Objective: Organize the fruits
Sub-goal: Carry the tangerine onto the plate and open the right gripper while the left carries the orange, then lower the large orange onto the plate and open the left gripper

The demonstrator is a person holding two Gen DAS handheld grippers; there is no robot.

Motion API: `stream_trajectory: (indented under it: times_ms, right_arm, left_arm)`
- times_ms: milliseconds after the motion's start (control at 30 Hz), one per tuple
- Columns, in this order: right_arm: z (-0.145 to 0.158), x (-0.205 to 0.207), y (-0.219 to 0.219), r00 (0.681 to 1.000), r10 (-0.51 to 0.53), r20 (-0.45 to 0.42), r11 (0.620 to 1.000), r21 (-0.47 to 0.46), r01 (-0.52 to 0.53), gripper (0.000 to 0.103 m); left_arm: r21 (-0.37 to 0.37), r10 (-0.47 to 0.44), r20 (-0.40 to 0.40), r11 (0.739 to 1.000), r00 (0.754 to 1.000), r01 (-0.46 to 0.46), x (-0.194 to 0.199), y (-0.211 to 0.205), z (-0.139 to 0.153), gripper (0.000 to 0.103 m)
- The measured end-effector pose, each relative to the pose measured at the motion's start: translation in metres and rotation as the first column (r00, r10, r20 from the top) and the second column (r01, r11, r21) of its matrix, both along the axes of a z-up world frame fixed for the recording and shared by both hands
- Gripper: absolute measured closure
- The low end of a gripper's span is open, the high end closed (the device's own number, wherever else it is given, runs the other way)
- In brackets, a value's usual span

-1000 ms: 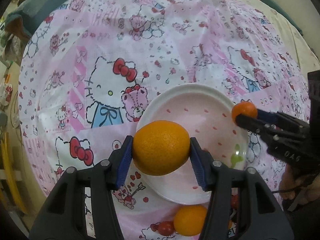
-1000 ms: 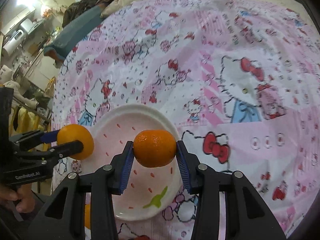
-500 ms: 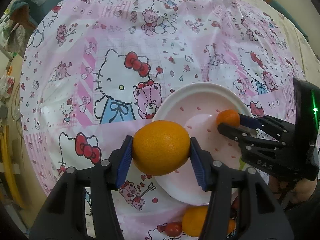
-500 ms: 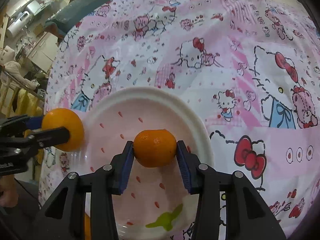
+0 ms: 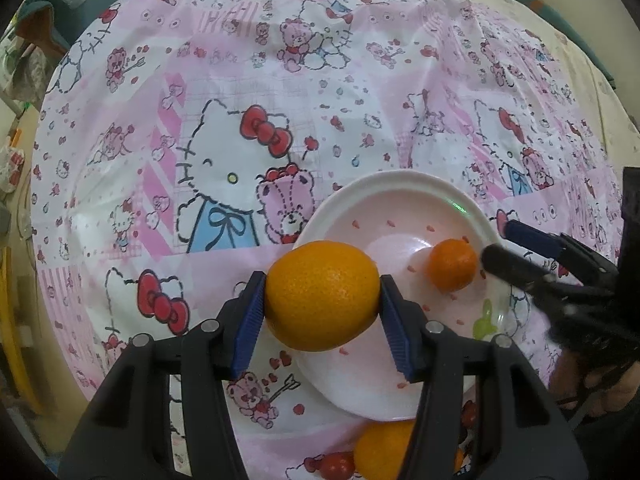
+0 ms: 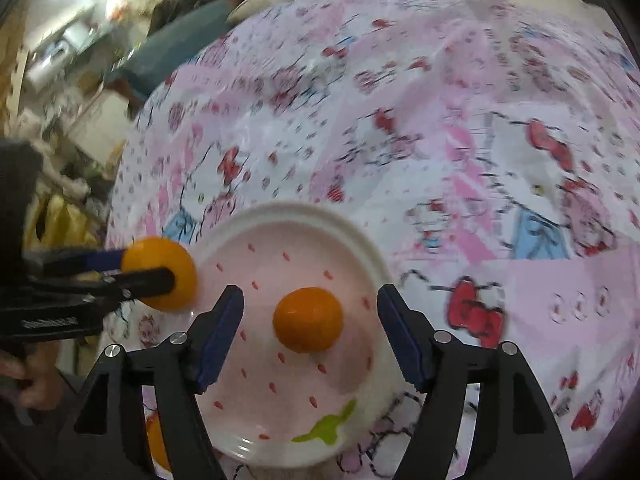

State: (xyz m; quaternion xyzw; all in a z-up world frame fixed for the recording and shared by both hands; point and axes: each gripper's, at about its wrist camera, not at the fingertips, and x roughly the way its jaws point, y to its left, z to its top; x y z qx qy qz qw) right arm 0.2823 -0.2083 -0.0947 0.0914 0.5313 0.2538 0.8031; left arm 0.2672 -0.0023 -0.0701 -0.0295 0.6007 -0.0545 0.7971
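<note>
a pink cartoon-print cloth [image 5: 280,128] with cats, bears and red bows covers the bench, and a cluttered, blurred room shows past its far edge in the right wrist view. on the cloth sits a white plate [image 5: 400,184] whose pale pink inside is dotted with small red marks and carries one green shape near its rim. a small orange [image 6: 308,319] lies alone on the plate near its middle, resting on the plate floor.

the right hand-held gripper [image 6: 310,334] hovers over the plate with its jaws opening; the small orange sits between the blue pads [image 6: 400,340] with a clear gap on either side, so nothing is gripped. the left hand-held gripper [image 5: 322,312] is closed on a large orange [image 5: 322,294], both blue pads pressed against its sides, and holds it above the near-left rim of the plate, over the edge where plate meets cloth.

below the plate, at the bottom of the left wrist view, another orange [image 5: 384,454] lies on the cloth just beside a small red fruit [image 5: 336,466], both partly hidden behind the gripper's finger.
</note>
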Motion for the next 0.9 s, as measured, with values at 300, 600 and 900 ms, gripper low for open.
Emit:
stream_trajectory:
  times_ms: [300, 600, 900]
  right_arm:
    - [0.023, -0.009, -0.035, 0.994, -0.107, 0.001, 0.993, 0.046, 0.107, 0.031]
    - [0.031, -0.009, -0.058, 0.987, -0.159, 0.002, 0.985, 0.072, 0.158, 0.031]
    - [0.03, -0.002, -0.07, 0.98, -0.197, -0.013, 0.976, 0.087, 0.198, 0.031]
  left_arm:
    - [-0.091, 0.002, -0.05, 0.996, 0.999, -0.007, 0.004, -0.008, -0.022, 0.052]
    - [-0.207, 0.025, -0.062, 0.978, 0.998, -0.037, 0.031, -0.02, -0.033, 0.051]
    - [-0.204, 0.029, -0.077, 0.978, 0.997, -0.045, 0.042, -0.027, -0.037, 0.042]
